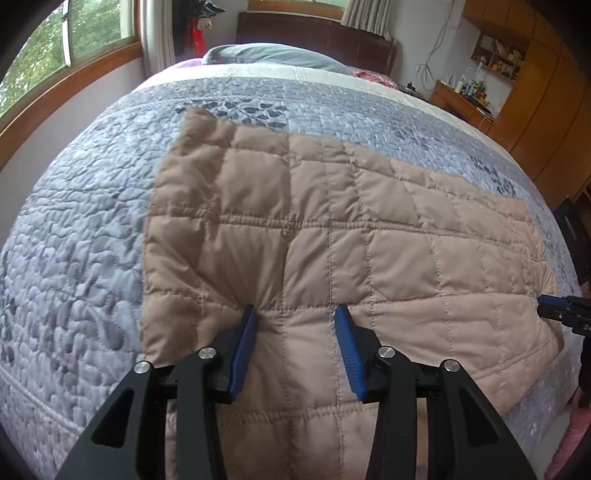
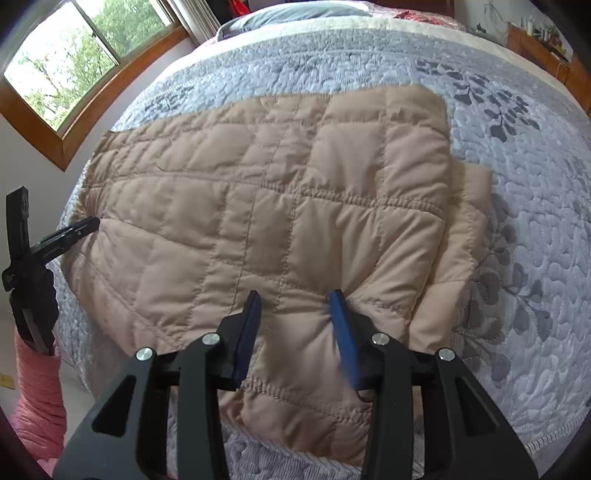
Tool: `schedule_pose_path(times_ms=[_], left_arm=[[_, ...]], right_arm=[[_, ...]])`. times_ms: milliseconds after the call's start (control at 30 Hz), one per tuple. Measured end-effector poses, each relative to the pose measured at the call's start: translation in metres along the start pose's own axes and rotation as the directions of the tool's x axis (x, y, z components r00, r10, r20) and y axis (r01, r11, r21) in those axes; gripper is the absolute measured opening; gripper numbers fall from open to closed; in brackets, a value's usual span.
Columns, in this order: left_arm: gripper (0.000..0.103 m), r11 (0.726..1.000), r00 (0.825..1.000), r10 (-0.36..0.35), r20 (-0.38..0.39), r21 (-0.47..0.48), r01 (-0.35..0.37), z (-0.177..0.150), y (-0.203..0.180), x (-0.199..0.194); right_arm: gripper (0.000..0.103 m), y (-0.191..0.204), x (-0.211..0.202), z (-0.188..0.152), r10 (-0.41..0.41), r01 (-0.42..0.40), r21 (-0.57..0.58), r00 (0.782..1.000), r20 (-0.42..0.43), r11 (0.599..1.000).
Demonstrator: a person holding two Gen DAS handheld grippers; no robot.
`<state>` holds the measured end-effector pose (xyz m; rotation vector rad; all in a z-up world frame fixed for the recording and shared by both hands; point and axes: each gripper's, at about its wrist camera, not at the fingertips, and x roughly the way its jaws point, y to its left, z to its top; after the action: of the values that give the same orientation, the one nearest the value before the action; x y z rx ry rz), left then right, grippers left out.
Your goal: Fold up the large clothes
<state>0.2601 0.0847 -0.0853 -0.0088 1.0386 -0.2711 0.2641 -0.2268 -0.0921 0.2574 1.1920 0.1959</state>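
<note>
A tan quilted coat (image 1: 332, 206) lies spread across the blue-grey bedspread (image 1: 74, 258), its length running left to right. My left gripper (image 1: 295, 314) stands over its near left part. Its blue pads are partly apart, padded fabric bulges between them, and creases pull toward the left fingertip (image 1: 251, 314). My right gripper (image 2: 295, 299) holds the near right part of the coat (image 2: 258, 184) the same way, with creases at its right fingertip (image 2: 336, 299). A lower layer (image 2: 469, 221) sticks out at the coat's right edge. Each gripper shows at the edge of the other's view.
The bedspread (image 2: 517, 110) has a leaf pattern. A grey pillow (image 1: 277, 55) and a dark headboard (image 1: 314, 33) lie at the far end. A window (image 1: 74, 37) is on the left, wooden cabinets (image 1: 535, 92) on the right. A pink sleeve (image 2: 37, 387) with a black glove holds the left gripper.
</note>
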Motion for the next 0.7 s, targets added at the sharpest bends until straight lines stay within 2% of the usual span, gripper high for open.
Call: schedule_pose_path(times_ms=[133, 233, 367, 433, 500, 633, 700], left_arm=[[0.046, 0.998, 0.999, 0.012, 0.031, -0.063, -0.010, -0.013, 0.006, -0.036], [0.047, 0.989, 0.999, -0.006, 0.036, -0.150, 0.012, -0.036, 0.019, -0.058], [0.048, 0.956, 0.999, -0.039, 0.025, -0.291, 0.045, -0.076, 0.041, -0.072], [0.048, 0.925, 0.996, -0.080, 0.033, -0.371, 0.086, -0.095, 0.053, -0.072], [0.048, 0.890, 0.991, -0.125, 0.049, -0.436, 0.134, -0.106, 0.060, -0.068], [0.048, 0.811, 0.976, -0.190, 0.108, -0.543, 0.218, -0.116, 0.069, -0.052], [0.048, 0.777, 0.969, -0.196, 0.148, -0.579, 0.246, -0.116, 0.074, -0.045]], right_arm=[[0.040, 0.005, -0.032, -0.002, 0.020, -0.018, -0.029, 0.999, 0.041, 0.999], [0.040, 0.004, -0.048, -0.006, 0.019, -0.017, -0.039, 0.999, 0.043, 0.999], [0.040, -0.003, -0.051, -0.015, -0.013, 0.014, -0.046, 1.000, 0.020, 0.999], [0.040, -0.008, -0.047, -0.019, -0.046, 0.046, -0.033, 0.999, 0.009, 0.998], [0.040, -0.013, -0.042, -0.023, -0.046, 0.046, -0.022, 0.999, -0.004, 0.999], [0.040, -0.027, -0.029, -0.028, -0.049, 0.050, 0.008, 0.998, -0.036, 0.999], [0.040, -0.030, -0.026, -0.029, -0.044, 0.045, 0.015, 0.998, -0.041, 0.999]])
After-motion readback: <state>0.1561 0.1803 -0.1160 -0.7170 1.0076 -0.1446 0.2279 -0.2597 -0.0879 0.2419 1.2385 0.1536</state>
